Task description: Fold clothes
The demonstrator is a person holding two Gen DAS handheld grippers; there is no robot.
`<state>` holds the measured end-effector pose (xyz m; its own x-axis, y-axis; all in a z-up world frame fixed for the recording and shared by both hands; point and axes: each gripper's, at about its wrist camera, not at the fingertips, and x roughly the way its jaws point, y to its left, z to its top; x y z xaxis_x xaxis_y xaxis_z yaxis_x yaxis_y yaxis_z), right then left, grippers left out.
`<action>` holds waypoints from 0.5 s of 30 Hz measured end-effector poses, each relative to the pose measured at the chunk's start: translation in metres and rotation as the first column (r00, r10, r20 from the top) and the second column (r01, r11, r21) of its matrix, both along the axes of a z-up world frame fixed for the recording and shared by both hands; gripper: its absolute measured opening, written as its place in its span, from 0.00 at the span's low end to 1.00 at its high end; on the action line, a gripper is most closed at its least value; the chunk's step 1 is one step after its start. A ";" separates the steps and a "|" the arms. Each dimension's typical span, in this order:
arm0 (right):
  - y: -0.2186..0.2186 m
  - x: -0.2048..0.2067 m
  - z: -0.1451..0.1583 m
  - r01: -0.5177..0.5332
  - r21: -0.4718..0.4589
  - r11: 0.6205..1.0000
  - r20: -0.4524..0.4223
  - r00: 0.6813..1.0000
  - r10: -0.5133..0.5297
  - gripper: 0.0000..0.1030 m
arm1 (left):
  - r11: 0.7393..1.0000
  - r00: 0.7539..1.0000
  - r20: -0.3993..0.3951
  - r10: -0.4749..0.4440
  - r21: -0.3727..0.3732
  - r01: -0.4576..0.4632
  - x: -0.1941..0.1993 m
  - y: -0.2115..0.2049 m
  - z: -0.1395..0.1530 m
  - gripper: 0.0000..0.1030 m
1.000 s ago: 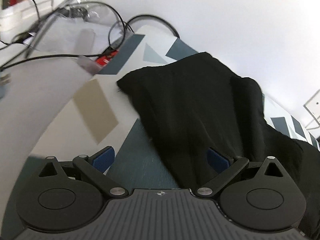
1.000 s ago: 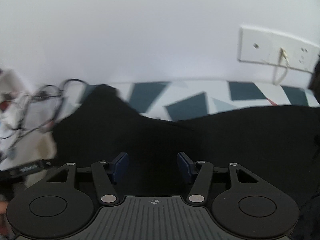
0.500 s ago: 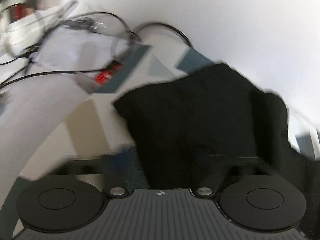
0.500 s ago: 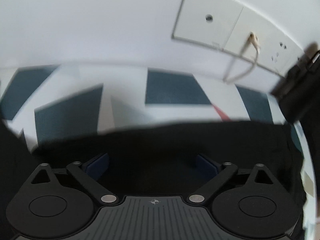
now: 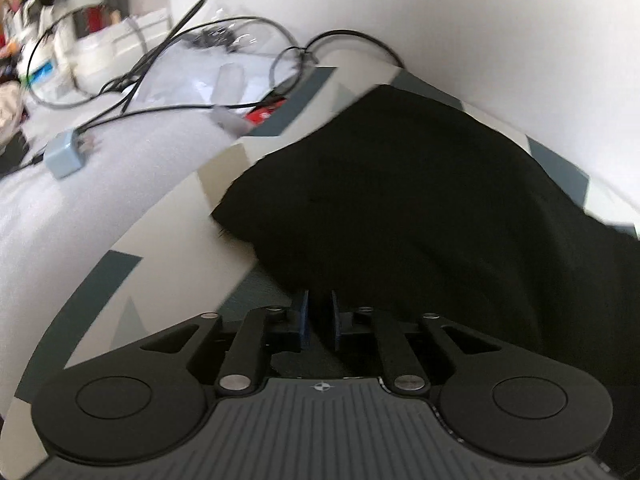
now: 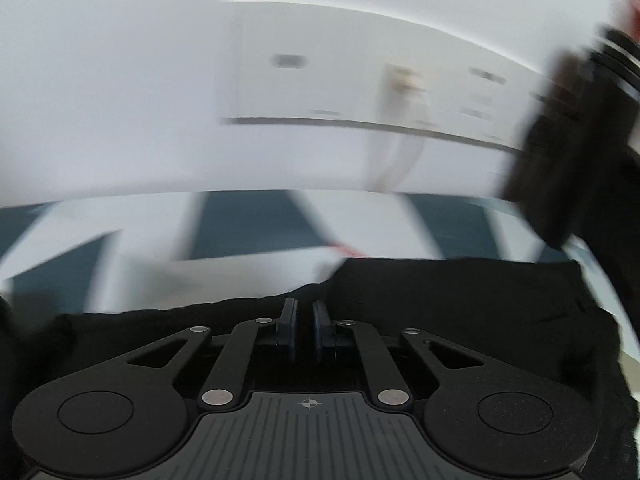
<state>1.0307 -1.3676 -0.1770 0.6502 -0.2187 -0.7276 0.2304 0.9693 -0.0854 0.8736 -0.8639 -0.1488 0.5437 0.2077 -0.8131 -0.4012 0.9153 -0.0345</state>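
On my left camera I see cables (image 5: 168,76) and a grey box (image 5: 66,154) beside the patterned cloth (image 5: 168,216); only the right shows the wall panel (image 6: 360,68). My left gripper (image 5: 319,312), wide a second ago, now pinches the black garment (image 5: 420,200) edge. My right gripper (image 6: 304,320) has just snapped shut on the garment's (image 6: 460,300) far edge.

We note a black garment (image 5: 420,200) on a table cover (image 5: 224,168) patterned in teal, grey and cream shapes; fingers (image 5: 305,316) blue-padded.
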 end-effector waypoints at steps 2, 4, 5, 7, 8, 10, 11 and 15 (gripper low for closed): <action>-0.029 -0.004 -0.001 0.083 -0.011 0.996 -0.006 0.997 -0.083 0.04 | 0.999 1.000 -0.002 -0.012 0.044 0.012 0.003 -0.010 0.000 0.19; -0.056 -0.008 -0.001 0.163 -0.020 0.986 -0.017 0.986 -0.164 0.04 | 0.998 1.000 0.002 -0.016 0.060 0.016 0.004 -0.016 0.001 0.26; -0.064 -0.010 0.000 0.200 -0.029 0.979 -0.026 0.979 -0.201 0.04 | 0.998 1.000 0.008 -0.019 0.058 0.019 0.005 -0.018 0.003 0.43; -0.077 -0.014 0.000 0.270 -0.050 0.961 -0.047 0.961 -0.273 0.04 | 0.999 0.999 0.001 -0.045 -0.008 0.045 0.007 -0.016 0.003 0.87; -0.079 -0.015 0.001 0.296 -0.059 0.953 -0.058 0.952 -0.299 0.08 | 0.997 0.998 -0.006 -0.059 -0.057 0.058 0.008 -0.014 0.002 0.88; -0.073 -0.019 0.005 0.311 -0.059 0.949 -0.063 0.947 -0.315 0.27 | 0.990 0.999 -0.003 -0.054 -0.127 0.053 0.005 -0.009 -0.002 0.88; -0.065 -0.024 0.009 0.293 -0.041 0.955 -0.046 0.955 -0.294 0.46 | 0.988 0.999 -0.001 -0.045 -0.147 0.044 0.004 -0.006 -0.003 0.88; -0.023 -0.044 0.023 0.179 0.031 0.983 0.004 0.984 -0.179 0.63 | 0.971 0.999 0.033 0.013 -0.238 -0.005 0.002 0.012 -0.007 0.88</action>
